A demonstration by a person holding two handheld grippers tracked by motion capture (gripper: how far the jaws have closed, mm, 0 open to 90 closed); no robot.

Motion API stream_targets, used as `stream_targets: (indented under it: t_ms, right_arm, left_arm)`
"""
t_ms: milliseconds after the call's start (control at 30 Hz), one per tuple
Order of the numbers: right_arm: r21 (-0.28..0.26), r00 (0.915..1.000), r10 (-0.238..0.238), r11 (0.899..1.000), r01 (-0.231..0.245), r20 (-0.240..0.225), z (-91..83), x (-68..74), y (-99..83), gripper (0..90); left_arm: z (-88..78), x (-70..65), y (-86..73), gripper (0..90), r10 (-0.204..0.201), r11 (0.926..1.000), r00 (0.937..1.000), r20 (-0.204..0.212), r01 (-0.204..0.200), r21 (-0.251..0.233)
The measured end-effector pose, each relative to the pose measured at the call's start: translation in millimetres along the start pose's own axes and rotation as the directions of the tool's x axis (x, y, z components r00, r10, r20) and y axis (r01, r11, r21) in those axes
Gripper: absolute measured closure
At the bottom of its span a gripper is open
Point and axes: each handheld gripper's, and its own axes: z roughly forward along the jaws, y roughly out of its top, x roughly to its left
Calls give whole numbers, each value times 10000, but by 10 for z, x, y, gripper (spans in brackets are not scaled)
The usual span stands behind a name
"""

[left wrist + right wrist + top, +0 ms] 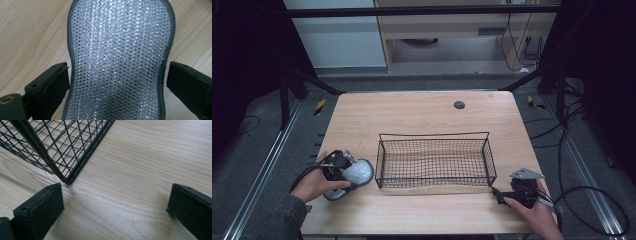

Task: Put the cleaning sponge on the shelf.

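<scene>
- Sponge point(117, 60), silver mesh with a dark grey rim, lies flat on the wooden table point(422, 112) directly under the left gripper point(343, 164); in the left gripper view its near and far ends are cut off by the frame edges.
- Left gripper's jaws stand spread on either side of the sponge's narrow waist: one jaw looks to be touching the rim or just beside it, the other sits with a thin gap, and whether they press it is hard to tell.
- In the high view the left hand point(317, 184) and the gripper body cover the middle of the sponge, so only its two rounded ends show.
- Right gripper point(115, 207) hovers low over bare tabletop with its jaws wide apart and nothing between them.
- Wire basket point(434, 160) stands just ahead of the right gripper; its near corner sits close beside one jaw, apart from it.
- In the high view the right hand point(537, 212) hides part of that gripper, and its jaws are too small to read there.
</scene>
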Motion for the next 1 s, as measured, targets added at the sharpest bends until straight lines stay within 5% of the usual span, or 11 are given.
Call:
stream_targets:
  t_ms: [400, 567, 800, 1000]
  right_arm:
    - [-42, 9998, -208, 9998, 208, 15, 1, -8, -9, 5]
    - [-35, 9998, -179, 9998, 179, 1, 0, -6, -8, 5]
    - [-40, 9998, -197, 9998, 197, 6, 1, -7, -9, 5]
    - [-31, 9998, -181, 9998, 181, 24, 0, -6, -9, 5]
  left_arm:
    - [148, 45, -30, 0, -269, 9996, 9982, 543, 263, 116]
    - [75, 30, -37, 36, -207, 9997, 9987, 462, 214, -144]
    - [-214, -68, -46, 39, 42, 9911, 9999, -101, -55, -1328]
    - [-416, -141, -60, 39, 175, 9756, 9986, -496, -280, -2179]
